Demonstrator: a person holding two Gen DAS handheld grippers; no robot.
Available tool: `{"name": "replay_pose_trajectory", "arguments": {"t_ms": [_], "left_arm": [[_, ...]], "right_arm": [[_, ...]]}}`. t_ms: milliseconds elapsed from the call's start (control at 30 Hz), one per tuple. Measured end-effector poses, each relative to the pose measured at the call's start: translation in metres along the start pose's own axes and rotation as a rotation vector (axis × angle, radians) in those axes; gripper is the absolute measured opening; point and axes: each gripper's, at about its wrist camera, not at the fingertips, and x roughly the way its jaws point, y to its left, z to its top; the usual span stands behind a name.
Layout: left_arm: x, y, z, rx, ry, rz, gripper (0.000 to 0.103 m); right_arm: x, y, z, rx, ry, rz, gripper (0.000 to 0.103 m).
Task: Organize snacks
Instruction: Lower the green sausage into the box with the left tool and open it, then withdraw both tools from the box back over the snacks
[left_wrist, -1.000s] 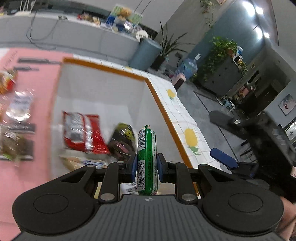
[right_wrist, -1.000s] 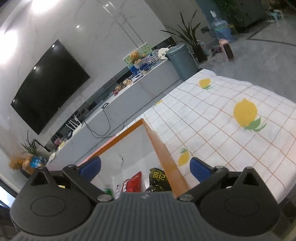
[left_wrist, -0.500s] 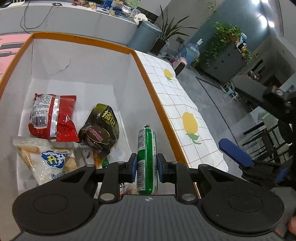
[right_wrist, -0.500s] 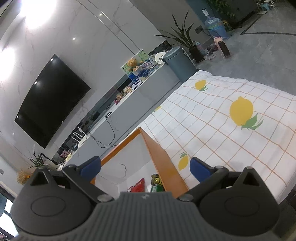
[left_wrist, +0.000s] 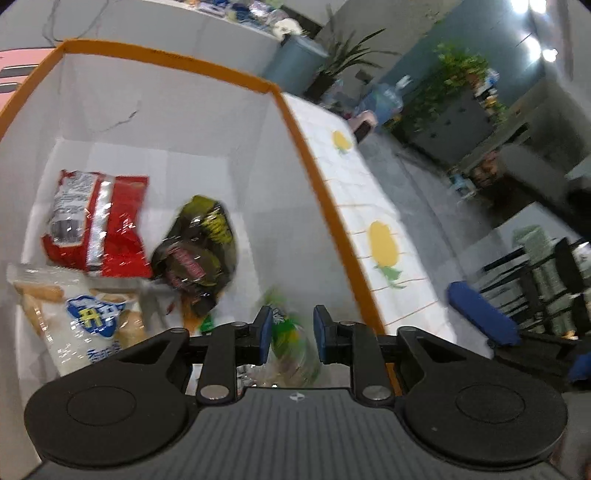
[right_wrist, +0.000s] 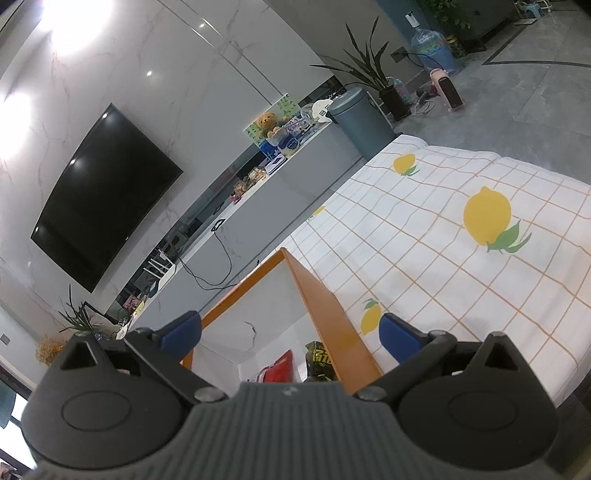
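Above the box (left_wrist: 295, 122), my left tongs (left_wrist: 289, 334) stood parted, a blurred sausage (left_wrist: 291, 343) loose between; right tongs (right_wrist: 290, 332) gaped empty.

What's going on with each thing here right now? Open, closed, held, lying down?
Left gripper: jaws parted, gripping nothing.
Green snack tube: blurred, loose between the jaws, over the box.
Box: open-topped, holding snacks.
Red bag: lying flat in the box.
Dark green bag: lying crumpled beside the red one.
Biscuit bag: lying flat, sealed.
Right gripper: jaws wide open, empty.
Television: off.
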Motion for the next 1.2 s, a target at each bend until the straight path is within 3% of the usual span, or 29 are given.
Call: {"name": "replay_pose_trajectory", "arguments": {"t_ms": [100, 133, 633, 833, 1200], "left_arm": [[-0.008, -0.004, 0.001, 0.041, -0.008, 0.009, 0.065], [-0.012, -0.006, 0.001, 0.068, -0.02, 0.019, 0.067], [-0.117, 0.008, 0.0, 0.147, -0.184, 0.104, 0.073], [-0.154, 0.017, -0.004, 0.16, -0.246, 0.164, 0.074], [-0.209, 0.064, -0.013, 0.097, -0.345, 0.307, 0.077]], "right_arm": [[0.0, -0.002, 0.001, 0.016, 0.009, 0.02, 0.1], [0.0, -0.002, 0.001, 0.023, 0.011, 0.033, 0.1], [0.0, 0.023, -0.006, -0.063, 0.013, 0.067, 0.1], [-0.008, 0.042, -0.011, -0.079, 0.001, 0.185, 0.1], [-0.004, 0.106, -0.047, -0.3, 0.002, 0.298, 0.1]]}}
